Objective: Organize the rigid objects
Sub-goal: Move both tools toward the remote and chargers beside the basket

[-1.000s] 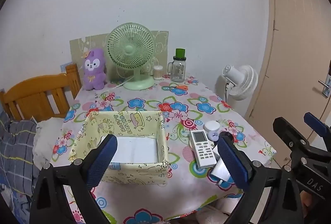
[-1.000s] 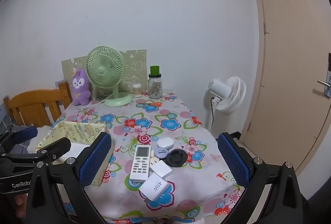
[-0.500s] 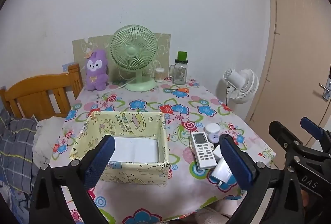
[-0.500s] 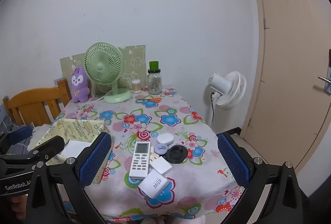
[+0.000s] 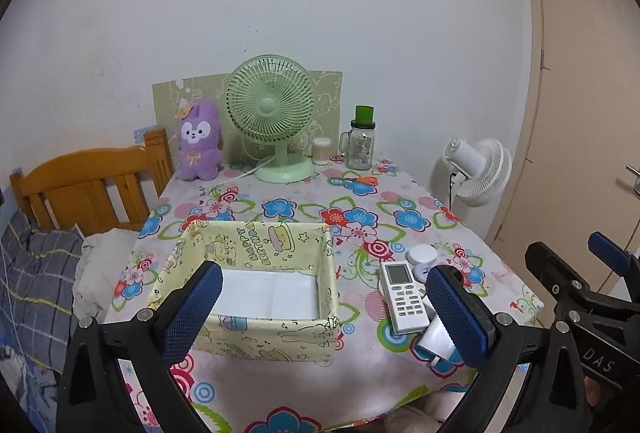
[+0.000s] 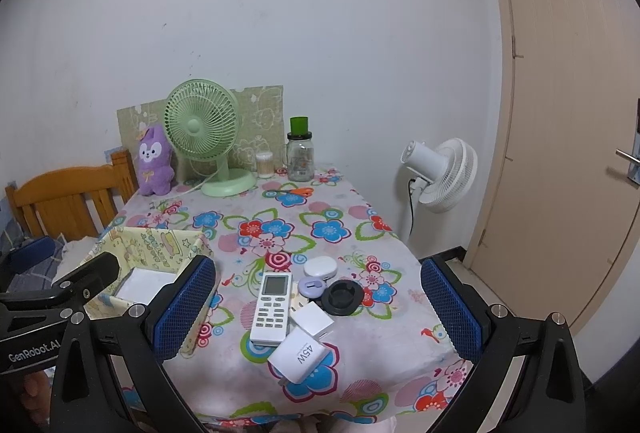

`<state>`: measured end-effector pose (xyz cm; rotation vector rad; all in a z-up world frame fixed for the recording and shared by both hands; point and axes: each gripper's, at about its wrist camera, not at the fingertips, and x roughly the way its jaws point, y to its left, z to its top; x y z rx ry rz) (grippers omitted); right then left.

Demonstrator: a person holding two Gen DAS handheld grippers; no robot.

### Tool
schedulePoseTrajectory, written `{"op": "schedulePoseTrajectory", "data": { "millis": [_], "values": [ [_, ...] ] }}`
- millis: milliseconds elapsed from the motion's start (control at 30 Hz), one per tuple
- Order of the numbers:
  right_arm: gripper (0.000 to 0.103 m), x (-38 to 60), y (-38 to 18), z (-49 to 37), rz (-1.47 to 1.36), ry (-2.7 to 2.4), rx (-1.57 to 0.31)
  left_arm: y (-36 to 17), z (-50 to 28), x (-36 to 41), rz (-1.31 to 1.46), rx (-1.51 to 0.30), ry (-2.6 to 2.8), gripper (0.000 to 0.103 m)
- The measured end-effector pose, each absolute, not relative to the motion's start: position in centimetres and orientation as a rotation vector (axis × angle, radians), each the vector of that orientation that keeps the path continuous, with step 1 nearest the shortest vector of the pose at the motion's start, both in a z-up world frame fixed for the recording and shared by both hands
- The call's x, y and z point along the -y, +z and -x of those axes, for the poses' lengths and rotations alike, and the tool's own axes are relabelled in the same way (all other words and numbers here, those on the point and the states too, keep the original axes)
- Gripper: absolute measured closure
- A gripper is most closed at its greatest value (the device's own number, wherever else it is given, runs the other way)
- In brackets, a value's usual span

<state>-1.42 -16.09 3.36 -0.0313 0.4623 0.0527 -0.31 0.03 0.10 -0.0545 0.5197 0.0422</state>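
Loose items: the white remote [image 6: 271, 309], a square white plug block [image 6: 311, 319], a white charger marked 45W [image 6: 301, 354], a round white case [image 6: 320, 267], a small lilac case [image 6: 310, 286] and a black ring-shaped holder [image 6: 342, 297] lie clustered on the bench [image 6: 384, 337], touching or just beside one another, right of the box.
Box: the pale yellow fabric box [image 5: 256, 233] stands open on the left half of the bench, soft printed walls, a white liner on its floor, nothing else visible inside.
Step in hand: none of the items appears moved yet; this reads as the approach before a first pick.
Right gripper: the right gripper [image 6: 318, 311] hangs above the cluster, jaws spread wide, holding nothing.
Left gripper: the left gripper [image 5: 320, 307] hovers over the box's near edge, jaws equally wide and bare.
Next move: probably lowering the right gripper onto one hard item; the charger, nearest and blocky, offers flat parallel faces, while the remote is long, slim and smooth.
Materials: hard glossy plastic on the items; blue textured pads on the gripper; a floral cloth over the bench.
Hedge: whether the lilac case is closed is hard to tell.
Beyond: a green fan [image 6: 204, 133] and a glass jar [image 6: 300, 157] stand at the far edge.
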Motion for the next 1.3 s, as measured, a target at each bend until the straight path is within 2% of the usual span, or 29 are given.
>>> {"op": "schedulePoseTrajectory", "data": {
  "millis": [833,967,1300],
  "values": [
    [0.000,16.1,3.1,1.2,0.034,0.039,-0.479,0.0,0.6,0.6,0.044,-0.477,-0.049,0.006],
    [0.000,16.1,3.1,1.2,0.031,0.034,-0.485,-0.1,0.5,1.0,0.010,-0.474,-0.068,0.013],
    [0.000,16.0,3.2,1.2,0.037,0.022,-0.484,-0.4,0.9,0.7,0.032,-0.426,-0.082,0.014]
  ]
}}
